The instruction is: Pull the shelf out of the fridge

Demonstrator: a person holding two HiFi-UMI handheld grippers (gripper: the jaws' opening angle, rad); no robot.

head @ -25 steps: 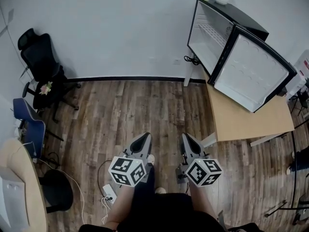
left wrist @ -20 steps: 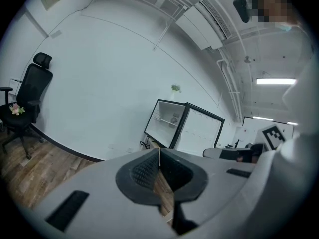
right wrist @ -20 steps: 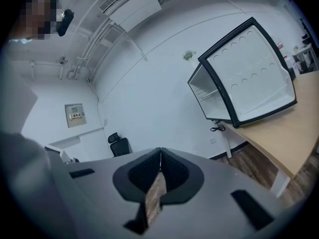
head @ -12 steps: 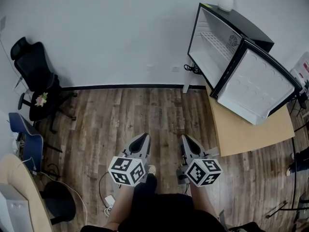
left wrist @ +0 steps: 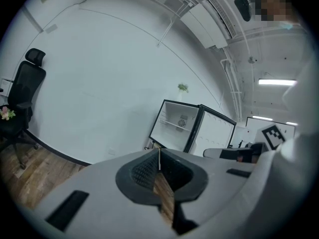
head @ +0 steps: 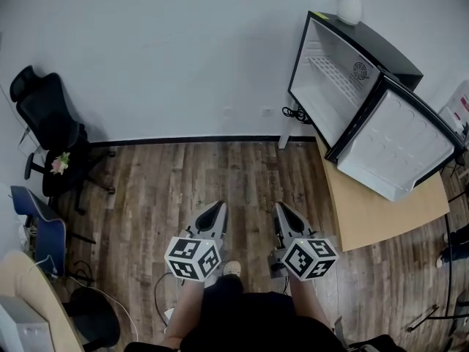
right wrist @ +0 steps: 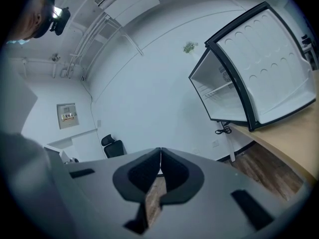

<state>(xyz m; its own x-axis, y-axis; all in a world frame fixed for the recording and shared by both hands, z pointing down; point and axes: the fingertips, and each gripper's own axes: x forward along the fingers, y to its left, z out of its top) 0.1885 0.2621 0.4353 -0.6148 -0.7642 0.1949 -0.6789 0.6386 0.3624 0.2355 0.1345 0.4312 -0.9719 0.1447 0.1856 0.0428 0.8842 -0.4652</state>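
A small black fridge [head: 344, 79] stands on a wooden table [head: 374, 215] at the upper right, its door [head: 399, 149] swung wide open. Inside, a white wire shelf [head: 330, 70] spans the white cavity; the shelf [left wrist: 174, 126] also shows in the left gripper view and the shelf [right wrist: 218, 90] in the right gripper view. My left gripper [head: 218, 208] and right gripper [head: 281, 208] are held side by side low in the head view, well short of the fridge. Both are shut with nothing between their jaws.
A white vase [head: 352, 4] with a plant sits on top of the fridge. A black office chair [head: 45, 127] stands at the left wall, a blue chair [head: 33, 211] below it. A cable and socket [head: 293, 113] hang by the table leg. Wood floor lies between me and the fridge.
The view has shifted forward and up: the fridge and table sit slightly higher and nearer, the chairs have slid left. Both grippers keep their pose, shut.
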